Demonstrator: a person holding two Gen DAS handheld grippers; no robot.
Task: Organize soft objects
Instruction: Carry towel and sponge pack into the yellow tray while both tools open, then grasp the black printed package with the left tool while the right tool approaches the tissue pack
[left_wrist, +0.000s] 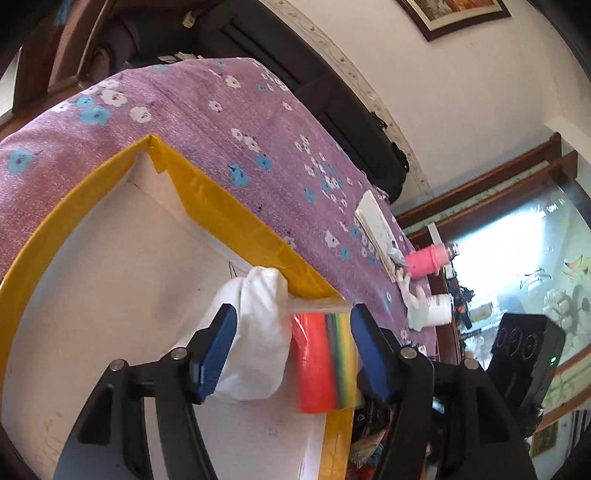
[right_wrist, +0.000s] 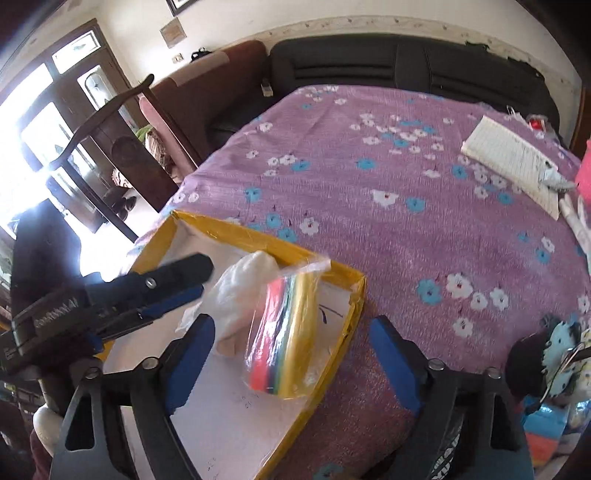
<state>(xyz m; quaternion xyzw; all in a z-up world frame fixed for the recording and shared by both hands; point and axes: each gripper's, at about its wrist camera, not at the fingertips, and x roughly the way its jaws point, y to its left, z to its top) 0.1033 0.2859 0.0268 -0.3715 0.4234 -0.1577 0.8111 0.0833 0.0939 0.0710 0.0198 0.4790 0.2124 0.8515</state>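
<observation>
Both tongs stand spread, pinching nothing. Between the left gripper (left_wrist: 293, 354) pads lie a white cloth bundle (left_wrist: 255, 332) and a rainbow roll (left_wrist: 325, 362) inside the yellow-edged box (left_wrist: 92, 206). Only the right gripper (right_wrist: 293, 362) view shows the roll's clear bag and a notepad (right_wrist: 513, 162) far ahead.

Yellow-edged white box (right_wrist: 343, 275), purple cloth (right_wrist: 388, 206) with blue-white flowers, seemingly rainbow-striped bagged roll (right_wrist: 284, 343).

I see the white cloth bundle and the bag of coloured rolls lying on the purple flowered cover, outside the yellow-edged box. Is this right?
Not quite. The white cloth bundle and the bag of coloured rolls lie inside the yellow-edged box, which stands on the purple flowered cover. The right wrist view shows it.
</observation>
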